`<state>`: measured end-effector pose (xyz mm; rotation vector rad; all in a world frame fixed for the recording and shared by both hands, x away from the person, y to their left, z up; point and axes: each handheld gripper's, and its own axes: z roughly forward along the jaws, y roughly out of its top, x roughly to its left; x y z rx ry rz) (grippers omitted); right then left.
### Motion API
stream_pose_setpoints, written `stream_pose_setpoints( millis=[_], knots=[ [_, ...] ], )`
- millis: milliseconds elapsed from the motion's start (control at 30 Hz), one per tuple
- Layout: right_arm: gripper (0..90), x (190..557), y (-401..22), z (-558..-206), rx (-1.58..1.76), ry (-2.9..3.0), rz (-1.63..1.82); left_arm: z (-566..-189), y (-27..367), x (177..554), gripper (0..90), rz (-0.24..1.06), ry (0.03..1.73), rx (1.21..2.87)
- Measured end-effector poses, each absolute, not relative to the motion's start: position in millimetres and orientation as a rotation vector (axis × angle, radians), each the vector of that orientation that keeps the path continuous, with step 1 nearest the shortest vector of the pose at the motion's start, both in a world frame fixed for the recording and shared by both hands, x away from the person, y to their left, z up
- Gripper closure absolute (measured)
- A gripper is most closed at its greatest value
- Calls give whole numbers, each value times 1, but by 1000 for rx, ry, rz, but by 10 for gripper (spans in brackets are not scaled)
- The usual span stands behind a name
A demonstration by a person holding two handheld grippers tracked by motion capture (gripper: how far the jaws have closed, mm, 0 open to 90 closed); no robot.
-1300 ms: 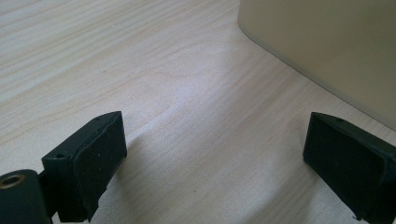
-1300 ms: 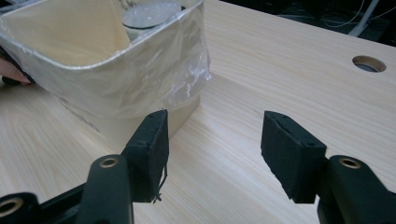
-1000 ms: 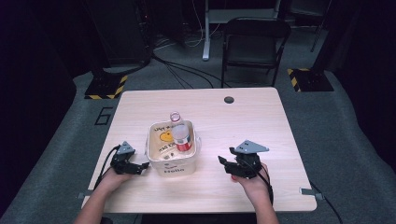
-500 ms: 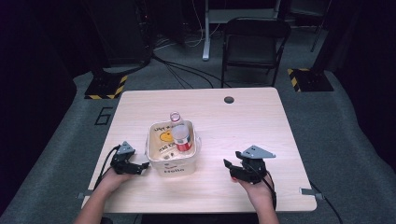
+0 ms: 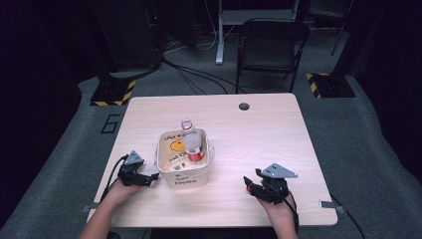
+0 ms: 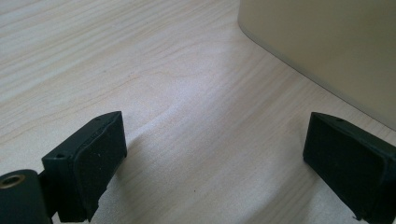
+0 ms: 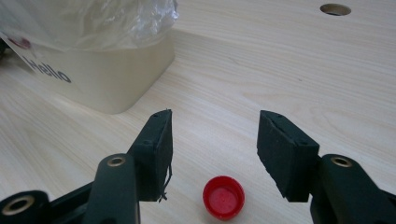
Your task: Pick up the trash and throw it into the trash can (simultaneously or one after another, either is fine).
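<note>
A small red bottle cap (image 7: 223, 197) lies open side up on the wooden table (image 5: 259, 134), low between my right gripper's jaws. My right gripper (image 7: 212, 126) is open. Its jaws have just been closing, and the pads stand clear of the cap on both sides. From above, this gripper (image 5: 251, 186) sits near the table's front right, with the cap (image 5: 248, 188) at its tips. My left gripper (image 6: 215, 126) rests wide open on bare wood beside the cream bin (image 6: 327, 46); in the high view it (image 5: 149, 178) is at the bin's left front corner.
The cream bin (image 5: 182, 159), printed "Hello" and lined with a clear plastic bag (image 7: 93, 23), stands mid-table. A clear bottle with a red label (image 5: 195, 149) leans inside it. A round cable hole (image 5: 244, 106) lies at the far side. A black chair (image 5: 271, 45) stands beyond the table.
My right gripper has moved a little right, toward the table's front edge and lower. The left gripper and the bin have stayed where they were.
</note>
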<state>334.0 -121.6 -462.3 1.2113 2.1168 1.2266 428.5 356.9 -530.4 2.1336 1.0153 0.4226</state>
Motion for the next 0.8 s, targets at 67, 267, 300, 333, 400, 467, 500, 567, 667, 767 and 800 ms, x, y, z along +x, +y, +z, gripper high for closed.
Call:
stream_pose_setpoints(
  millis=[67, 267, 300, 333, 400, 467, 500, 567, 667, 767, 800],
  knots=[
    [457, 333, -122, -464, 1215, 2111, 1222, -530, 357, 429, 59, 423, 1015, 2134],
    [480, 328, -123, -472, 1225, 2120, 1215, -530, 357, 429, 59, 424, 1015, 2134],
    [478, 326, -123, -474, 1226, 2121, 1210, -530, 357, 429, 59, 424, 1014, 2134],
    [478, 325, -123, -476, 1225, 2120, 1206, -530, 357, 429, 59, 423, 1015, 2134],
    [480, 324, -123, -479, 1229, 2126, 1205, -530, 357, 429, 59, 425, 1014, 2133],
    [489, 322, -124, -482, 1231, 2132, 1199, -530, 357, 429, 59, 424, 1014, 2135],
    [495, 322, -124, -483, 1232, 2134, 1195, -530, 357, 429, 59, 425, 1013, 2136],
    [498, 321, -124, -486, 1237, 2141, 1193, -530, 357, 429, 59, 424, 1014, 2134],
    [504, 321, -123, -488, 1244, 2147, 1190, -530, 357, 429, 59, 425, 1013, 2133],
    [514, 324, -122, -491, 1248, 2161, 1179, -530, 357, 429, 59, 424, 1014, 2133],
    [518, 325, -121, -492, 1258, 2164, 1174, -530, 357, 429, 60, 423, 1014, 2134]
  ],
)
